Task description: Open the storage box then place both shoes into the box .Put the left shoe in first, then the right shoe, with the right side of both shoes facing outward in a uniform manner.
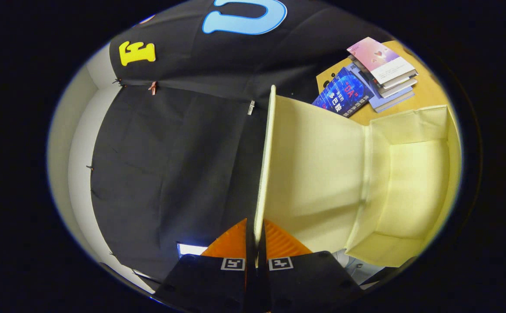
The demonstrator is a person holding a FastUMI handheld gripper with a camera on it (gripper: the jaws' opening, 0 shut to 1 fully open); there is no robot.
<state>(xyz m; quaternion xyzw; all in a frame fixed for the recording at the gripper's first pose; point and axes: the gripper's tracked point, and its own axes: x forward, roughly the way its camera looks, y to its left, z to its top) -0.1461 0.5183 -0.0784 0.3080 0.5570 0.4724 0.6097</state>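
Gripper point(256, 237) seen from its own camera, rolled onto its side, with both fingers pressed together on the thin edge of the lid point(311, 174) of the storage box point(414, 187). Lid edge caught right between the ridged pads point(279, 243), running straight ahead from the fingertips as a pale cream strip. Lid swung wide, its broad inner face spread out beside the fingers and joined by a fabric hinge to the box body beyond. Box interior exposed: cream fabric lining, folded side flaps, a flat bottom panel, nothing lying inside. Box resting on a wooden table point(429, 93), whose bare tan surface shows past the far wall of the box. Stack of books point(383, 71) on that table behind the box, a pink-covered one on top, a dark blue one point(343, 92) lying just beside the pile and close to the lid's far corner. Black cloth wall point(170, 165) on the other side of the lid edge, pinned in places with small clips, a pale wall strip point(79, 174) along its outer border. Small bright rectangle point(191, 249) low beside the fingers, too unclear to identify.
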